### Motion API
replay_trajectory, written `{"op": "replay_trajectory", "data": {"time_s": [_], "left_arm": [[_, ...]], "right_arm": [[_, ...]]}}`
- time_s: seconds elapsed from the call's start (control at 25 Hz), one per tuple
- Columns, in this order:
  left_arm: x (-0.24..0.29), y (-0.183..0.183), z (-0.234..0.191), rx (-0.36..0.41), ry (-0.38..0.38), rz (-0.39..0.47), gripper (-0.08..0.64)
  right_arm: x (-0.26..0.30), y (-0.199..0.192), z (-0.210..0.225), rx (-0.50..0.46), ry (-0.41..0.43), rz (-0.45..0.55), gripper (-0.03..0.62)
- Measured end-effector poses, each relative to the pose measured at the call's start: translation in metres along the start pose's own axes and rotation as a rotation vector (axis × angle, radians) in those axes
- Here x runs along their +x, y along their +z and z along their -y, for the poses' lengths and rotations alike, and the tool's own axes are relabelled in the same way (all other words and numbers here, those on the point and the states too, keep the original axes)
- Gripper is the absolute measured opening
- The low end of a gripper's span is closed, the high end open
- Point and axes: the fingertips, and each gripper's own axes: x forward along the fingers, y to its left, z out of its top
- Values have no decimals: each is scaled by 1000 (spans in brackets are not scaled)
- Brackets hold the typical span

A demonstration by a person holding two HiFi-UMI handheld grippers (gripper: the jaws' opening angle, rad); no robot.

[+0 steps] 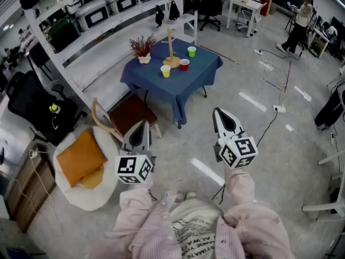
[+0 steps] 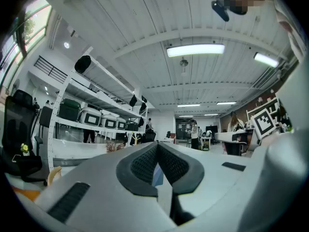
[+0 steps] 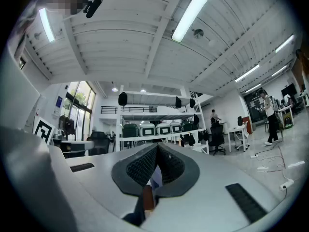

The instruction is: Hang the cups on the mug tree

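**A:** Where are the cups?

**B:** All three stand on the table [image 1: 205,66] with the blue cloth, close around the foot of the mug tree [image 1: 171,47]. The green cup [image 1: 192,51] is to the right of the post. The red cup [image 1: 184,64] sits just beside the base, nearer the camera. The yellow cup [image 1: 165,70] stands on the base's other side, toward the front edge. All are upright, and none is on a peg.

**A:** Anything else on the cloth?

**B:** A small pot [image 1: 143,55] of dried reddish twigs, left of the tree.

**A:** And the grippers?

**B:** Both are well apart from the table, held out level over the grey floor [image 1: 253,144] by arms in pink sleeves [image 1: 245,190]. The left gripper [image 1: 144,124] has its jaws clenched together, pads meeting at the tips, with nothing between them. The right gripper [image 1: 218,114] is the same: jaws pressed together and empty.

**A:** What is near them?

**B:** A chair [image 1: 132,114] with a brown seat stands between the left gripper and the table. An orange cushion [image 1: 81,158] lies on a round white seat further left.
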Motion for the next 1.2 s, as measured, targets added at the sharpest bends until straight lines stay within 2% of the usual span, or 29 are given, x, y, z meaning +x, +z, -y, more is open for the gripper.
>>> {"op": "replay_trajectory", "data": {"time_s": [0.28, 0.56, 0.64, 0.8, 0.96, 1.2], "left_arm": [[1, -3, -2, -11, 8, -4, -2], [2, -8, 0, -25, 11, -14, -2], [3, -9, 0, -27, 15, -16, -2], [5, -11, 3, -32, 19, -21, -2], [7, -14, 10, -34, 21, -25, -2], [5, -26, 25, -43, 31, -28, -2]], "right_arm": [[0, -2, 3, -25, -15, 11, -3], [0, -9, 15, 12, -40, 6, 2], [1, -12, 19, 39, -43, 6, 85], [1, -15, 27, 66, -42, 3, 173], [0, -19, 36, 63, -50, -5, 216], [-3, -28, 45, 68, -31, -10, 233]]}}
